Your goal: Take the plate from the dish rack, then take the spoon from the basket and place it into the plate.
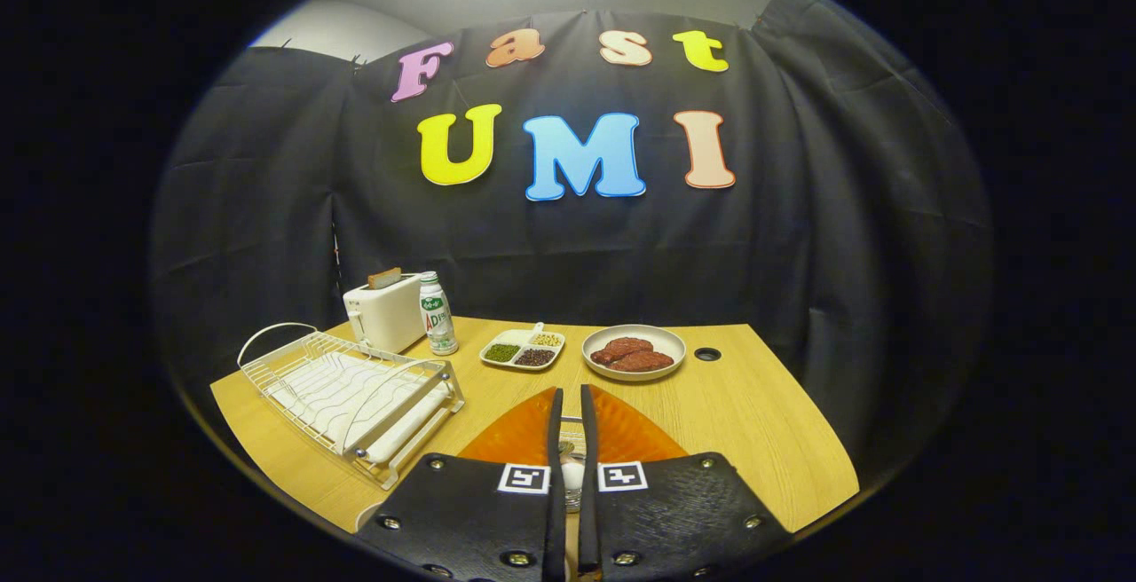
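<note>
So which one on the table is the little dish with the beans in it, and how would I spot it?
Start at the white toaster at the table's back corner, with a bottle beside it. Just past the bottle, toward the bowl of red meat, lies the divided dish. It alone is split into compartments, holding green, dark and pale beans. The gripper sits nearly shut, well short of it.

Claw (571, 418) clamps spoon (572, 468) above orange plate (621, 433).

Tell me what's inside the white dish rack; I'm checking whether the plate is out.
The dish rack shows bare wire slots over its white tray, with no plate standing in them. The claw is nearly closed over the orange plate, holding something small that I can't identify.
</note>
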